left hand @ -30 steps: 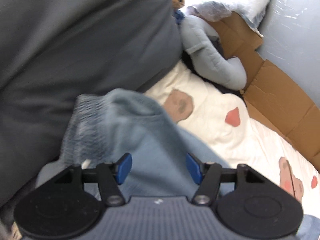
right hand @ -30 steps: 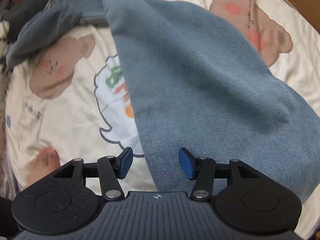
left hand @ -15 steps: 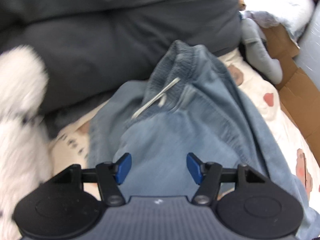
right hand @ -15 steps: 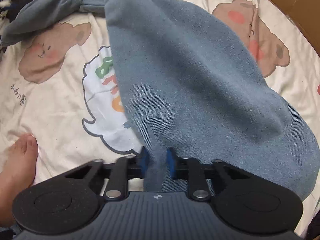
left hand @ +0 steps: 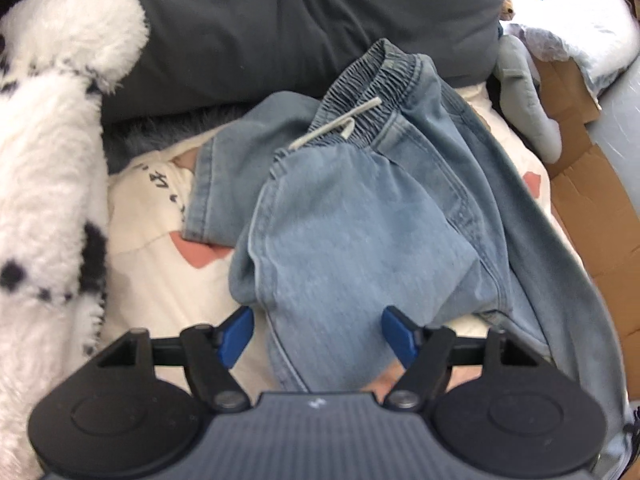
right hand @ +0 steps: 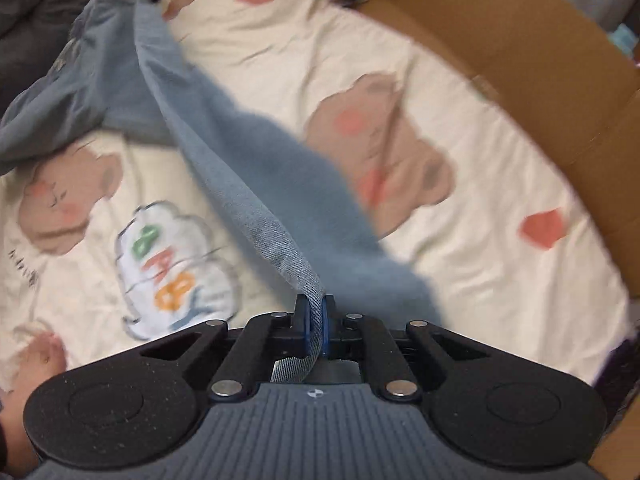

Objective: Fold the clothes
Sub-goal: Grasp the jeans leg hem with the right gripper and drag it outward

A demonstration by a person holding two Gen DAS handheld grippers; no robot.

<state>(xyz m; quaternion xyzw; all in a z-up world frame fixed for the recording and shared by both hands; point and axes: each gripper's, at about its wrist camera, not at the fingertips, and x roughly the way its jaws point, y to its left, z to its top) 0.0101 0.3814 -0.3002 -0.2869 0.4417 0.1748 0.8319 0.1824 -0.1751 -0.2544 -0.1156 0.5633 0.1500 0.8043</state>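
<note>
The blue jeans [left hand: 360, 216] lie rumpled on your bear-print bedsheet [right hand: 460, 80], waistband up by the dark grey bedding [left hand: 280, 20]. Your right gripper [right hand: 315, 320] is pinched tight on a denim edge, lifting it off the sheet. Your left gripper [left hand: 318, 336] has just been opening; its pads straddle a fold without pressing it.
</note>
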